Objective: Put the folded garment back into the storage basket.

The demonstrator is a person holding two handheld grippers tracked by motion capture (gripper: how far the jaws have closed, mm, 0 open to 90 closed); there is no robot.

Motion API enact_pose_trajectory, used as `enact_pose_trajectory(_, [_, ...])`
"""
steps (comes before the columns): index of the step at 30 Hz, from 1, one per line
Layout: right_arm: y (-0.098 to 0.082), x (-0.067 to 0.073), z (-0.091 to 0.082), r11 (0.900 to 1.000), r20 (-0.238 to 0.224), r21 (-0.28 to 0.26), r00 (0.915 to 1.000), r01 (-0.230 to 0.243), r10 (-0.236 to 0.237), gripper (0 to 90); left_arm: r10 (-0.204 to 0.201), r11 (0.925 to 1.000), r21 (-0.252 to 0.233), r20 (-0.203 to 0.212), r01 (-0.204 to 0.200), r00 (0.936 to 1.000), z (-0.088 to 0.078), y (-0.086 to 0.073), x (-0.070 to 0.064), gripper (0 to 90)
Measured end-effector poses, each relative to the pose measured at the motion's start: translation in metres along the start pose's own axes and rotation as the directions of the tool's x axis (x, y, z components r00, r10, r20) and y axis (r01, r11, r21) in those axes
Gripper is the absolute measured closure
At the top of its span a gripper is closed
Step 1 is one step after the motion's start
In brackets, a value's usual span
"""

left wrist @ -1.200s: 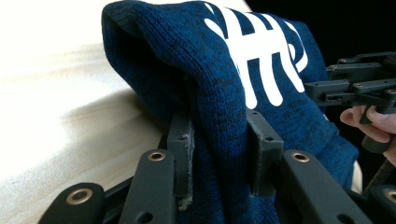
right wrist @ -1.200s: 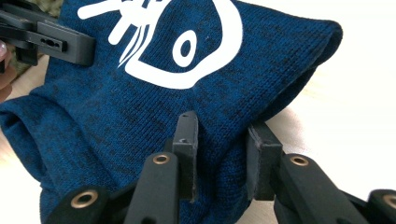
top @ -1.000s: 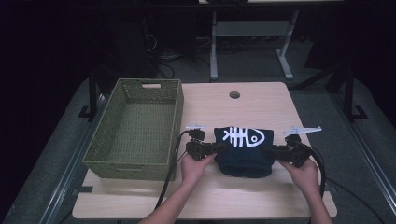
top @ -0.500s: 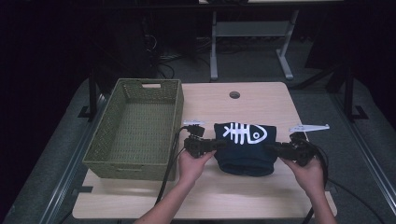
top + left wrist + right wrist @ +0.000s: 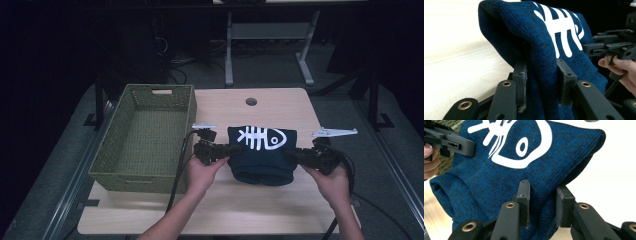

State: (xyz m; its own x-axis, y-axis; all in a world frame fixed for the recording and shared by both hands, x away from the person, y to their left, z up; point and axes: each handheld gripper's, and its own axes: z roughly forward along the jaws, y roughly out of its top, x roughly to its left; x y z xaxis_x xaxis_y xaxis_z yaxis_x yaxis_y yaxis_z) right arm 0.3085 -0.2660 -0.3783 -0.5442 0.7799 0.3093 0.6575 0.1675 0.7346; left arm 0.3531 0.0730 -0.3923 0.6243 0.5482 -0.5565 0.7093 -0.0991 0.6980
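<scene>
While the left tongs point(image 5: 231, 149) and right tongs point(image 5: 292, 154) are each clamping an end of the folded blue sweater point(image 5: 262, 155), it is hanging just above the pale wooden table point(image 5: 225, 210); a green woven basket point(image 5: 145, 137) is sitting beside it, and a dark room is lying beyond.

One sweater point(image 5: 262, 155), one basket point(image 5: 145, 137) — seemingly empty, two hand-held grippers point(image 5: 235, 148)

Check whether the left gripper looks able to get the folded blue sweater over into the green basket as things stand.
Probably yes. The left gripper is clamped on the sweater, the right gripper grips its other end, and the open green basket sits right beside the left gripper with nothing between them.
</scene>
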Motion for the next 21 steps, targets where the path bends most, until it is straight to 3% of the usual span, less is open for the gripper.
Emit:
enact_pose_trajectory(12, [0.018, 0.013, -0.009, 0.999, -0.013, -0.025, 0.9996, 0.025, -0.025, 69.2, -0.017, 0.9997, -0.017, 0.046, 0.018, 0.9988, -0.022, 0.014, -0.004, 65.4])
enact_pose_trajectory(21, [0.033, 0.026, -0.007, 0.998, -0.024, -0.028, 0.9983, 0.052, -0.052, 69.2, -0.026, 0.9992, -0.029, 0.055, 0.028, 0.9982, -0.040, 0.022, 0.000, 65.3])
